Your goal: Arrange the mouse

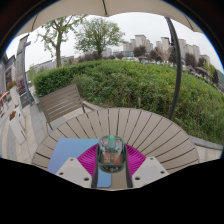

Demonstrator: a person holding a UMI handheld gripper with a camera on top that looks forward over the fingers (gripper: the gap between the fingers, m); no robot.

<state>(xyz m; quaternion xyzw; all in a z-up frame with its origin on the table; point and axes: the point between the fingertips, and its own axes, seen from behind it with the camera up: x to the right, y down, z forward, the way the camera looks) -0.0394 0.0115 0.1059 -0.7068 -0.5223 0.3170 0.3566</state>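
Mouse (111, 152), translucent, clamped between both pink-padded fingers of gripper (111, 165) at 6 o'clock, held above blue mat (70, 155) on round slatted table (150, 130); carrying step judged underway, next move calls for lowering onto mat toward 9 o'clock.

Gripper (111, 172): handheld two-finger unit, seen from its own camera. Two fingers (78, 172), pale grey to white, flat-faced, with angular outer edges. Inner faces carry magenta pads (90, 158). No hand, sleeve, cable, screw or marking can be made out.
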